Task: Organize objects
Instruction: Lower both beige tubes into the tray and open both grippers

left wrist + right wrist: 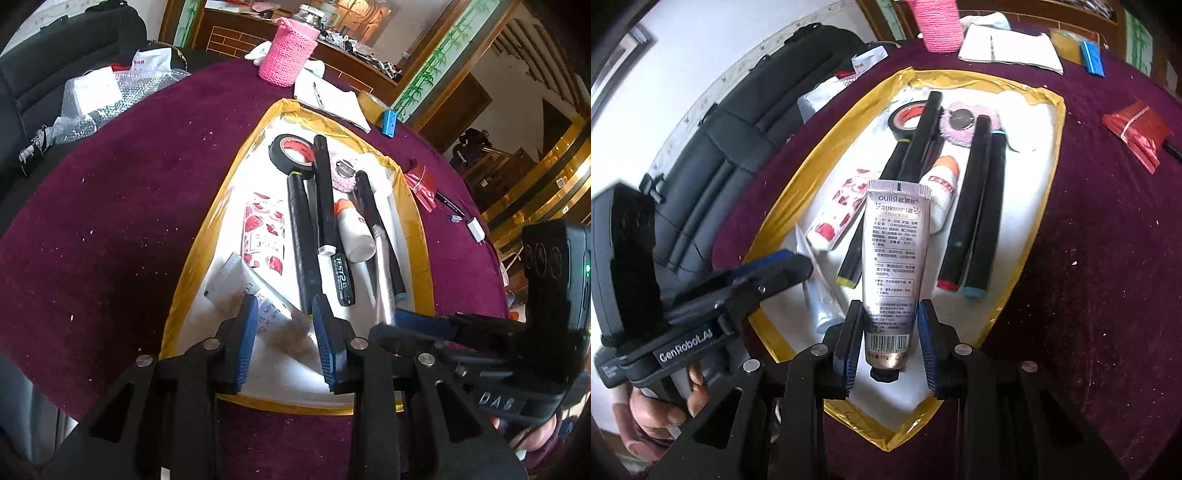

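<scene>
A white tray with a gold-taped rim point(424, 258) point(783, 199) lies on the maroon tablecloth. It holds several black markers point(325, 192) point(964, 218), a black tape roll point(291, 151) point(907, 116), a small white bottle point(352, 230) point(942, 192), a strawberry-print tube point(264, 232) point(838, 214) and a white tube point(255, 299) point(820, 295). My left gripper point(284, 314) is open over the white tube at the tray's near end. My right gripper point(890, 325) is shut on a silver cream tube point(892, 251), held over the tray; in the left wrist view the tube point(384, 273) looks blurred.
A pink knitted bottle sleeve point(288, 51), a notepad with a pen point(328, 99), a blue box point(389, 122) and a red packet point(421, 184) point(1137, 129) lie beyond the tray. Bubble wrap point(96, 99) and a black sofa point(738, 122) are at the left.
</scene>
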`<state>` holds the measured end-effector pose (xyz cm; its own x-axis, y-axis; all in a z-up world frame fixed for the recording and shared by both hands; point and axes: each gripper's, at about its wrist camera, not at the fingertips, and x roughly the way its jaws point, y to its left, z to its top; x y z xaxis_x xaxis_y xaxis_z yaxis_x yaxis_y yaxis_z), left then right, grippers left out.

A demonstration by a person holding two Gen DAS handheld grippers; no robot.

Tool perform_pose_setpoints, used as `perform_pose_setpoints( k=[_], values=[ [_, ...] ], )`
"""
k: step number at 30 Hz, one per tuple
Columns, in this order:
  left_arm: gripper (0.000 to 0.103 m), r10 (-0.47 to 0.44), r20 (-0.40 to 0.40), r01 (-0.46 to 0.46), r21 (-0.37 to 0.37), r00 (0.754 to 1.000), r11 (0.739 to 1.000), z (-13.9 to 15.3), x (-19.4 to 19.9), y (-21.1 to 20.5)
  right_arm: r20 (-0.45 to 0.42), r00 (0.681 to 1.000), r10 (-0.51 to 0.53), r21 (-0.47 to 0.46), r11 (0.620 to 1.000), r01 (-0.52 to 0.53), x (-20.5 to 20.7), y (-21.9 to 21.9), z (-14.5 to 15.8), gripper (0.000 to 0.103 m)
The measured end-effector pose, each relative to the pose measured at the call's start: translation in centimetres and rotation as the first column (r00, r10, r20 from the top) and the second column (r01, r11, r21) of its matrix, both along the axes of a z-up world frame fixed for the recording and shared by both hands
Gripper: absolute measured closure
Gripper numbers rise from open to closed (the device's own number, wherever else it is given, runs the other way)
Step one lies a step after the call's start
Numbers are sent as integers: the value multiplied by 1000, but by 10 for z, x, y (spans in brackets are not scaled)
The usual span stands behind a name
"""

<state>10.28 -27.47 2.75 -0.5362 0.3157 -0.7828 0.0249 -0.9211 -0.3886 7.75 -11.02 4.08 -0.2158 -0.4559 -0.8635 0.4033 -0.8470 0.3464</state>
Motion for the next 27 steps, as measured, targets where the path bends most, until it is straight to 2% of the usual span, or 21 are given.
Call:
perform_pose_setpoints(
  k=[6,8,10,12,17,19,24,27],
  values=[
    [73,37,-49,-37,9,998,999,15,6,-3,19,999,33,30,999,-34,3,-9,-4,76],
    [66,50,-68,-50,10,996,999,20,8,-4,13,999,43,43,998,-43,3,-11,-5,76],
    [48,68,-84,-68,8,994,998,24,9,-4,10,998,58,55,997,-58,5,-12,-4,75],
    [45,82,-89,-81,9,993,997,26,10,-5,6,998,69,63,996,-69,7,-14,-3,72],
    [42,85,-74,-85,6,994,996,26,12,1,-10,996,93,43,995,-93,14,-10,3,55],
    [42,85,-74,-85,-4,994,996,27,13,5,-25,995,95,37,995,-94,18,-7,6,53],
    [42,93,-94,-96,-32,991,995,35,18,13,-119,989,84,68,995,-76,28,3,20,49],
    [42,90,-111,-95,-40,990,995,42,20,18,-223,973,62,108,993,-39,32,4,30,47]
  ],
)
